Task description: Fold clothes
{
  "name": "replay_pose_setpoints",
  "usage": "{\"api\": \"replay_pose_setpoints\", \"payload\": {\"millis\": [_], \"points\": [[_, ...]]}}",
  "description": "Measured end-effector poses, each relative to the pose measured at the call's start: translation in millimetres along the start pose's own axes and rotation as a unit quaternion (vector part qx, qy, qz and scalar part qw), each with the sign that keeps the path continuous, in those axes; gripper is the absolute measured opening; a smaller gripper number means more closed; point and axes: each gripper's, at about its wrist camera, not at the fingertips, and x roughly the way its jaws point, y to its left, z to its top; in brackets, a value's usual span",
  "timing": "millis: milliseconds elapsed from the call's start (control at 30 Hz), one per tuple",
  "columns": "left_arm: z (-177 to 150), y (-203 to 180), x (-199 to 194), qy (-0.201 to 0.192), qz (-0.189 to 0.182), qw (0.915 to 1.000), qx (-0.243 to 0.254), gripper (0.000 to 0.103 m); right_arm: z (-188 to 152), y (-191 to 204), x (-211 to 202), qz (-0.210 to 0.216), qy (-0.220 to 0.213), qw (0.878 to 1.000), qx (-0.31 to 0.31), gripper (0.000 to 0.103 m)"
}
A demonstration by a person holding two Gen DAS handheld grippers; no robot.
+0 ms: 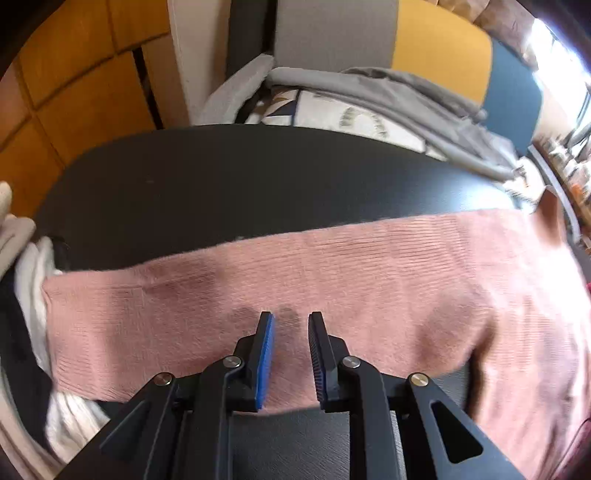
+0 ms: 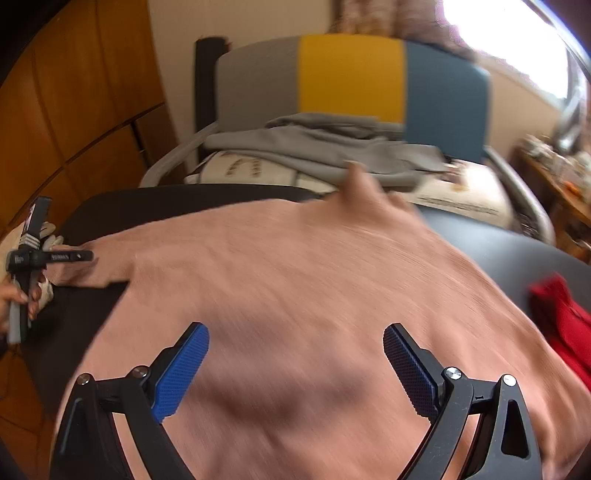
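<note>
Dark table [image 1: 221, 177] fills mid-frame. Behind it at 12 o'clock, a chair [image 2: 351, 77] w/ grey, yellow & blue back panels; grey fabric [image 2: 314, 147] heaped on its seat. Wood-panel cabinets [image 1: 74, 81] at 10 o'clock, cream wall [image 2: 240, 22] betw. them & chair. Bright window [image 2: 509, 44] at 1–2 o'clock, glare washing out. Cluttered wooden shelf [image 2: 554, 173] at 3 o'clock.

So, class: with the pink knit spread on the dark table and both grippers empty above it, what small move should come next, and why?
Probably lower the left gripper onto the sleeve of the pink sweater and pinch it: the sleeve lies stretched out flat across the dark table, unfolded, and the narrowly parted jaws hold nothing. The right gripper hangs wide open over the body.
</note>
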Motion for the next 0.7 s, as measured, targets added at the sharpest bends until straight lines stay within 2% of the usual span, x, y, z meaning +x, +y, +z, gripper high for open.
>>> {"api": "replay_pose_setpoints", "payload": {"millis": [67, 200, 300, 367, 567, 700], "points": [[-1, 4, 10, 0.013, 0.017, 0.9998, 0.001, 0.019, 16, 11, 39, 0.013, 0.027, 1.000, -0.003, 0.097], [-13, 20, 11, 0.008, -0.002, 0.9999, -0.011, 0.021, 33, 33, 104, 0.019, 0.072, 0.997, -0.017, 0.097], [-17, 25, 10, 0.009, 0.010, 0.9998, -0.013, 0.022, 39, 50, 150, 0.017, 0.109, 0.993, -0.031, 0.097], [-20, 33, 10, 0.011, 0.023, 0.9994, -0.022, 0.022, 40, 59, 158, 0.013, 0.103, 0.994, -0.037, 0.103], [-24, 65, 17, 0.026, 0.044, 0.9952, -0.084, 0.022, 47, 70, 170, 0.005, 0.086, 0.995, -0.046, 0.103], [-24, 63, 16, 0.044, 0.085, 0.9909, -0.095, 0.022, 51, 82, 174, 0.007, 0.077, 0.995, -0.062, 0.103]]}}
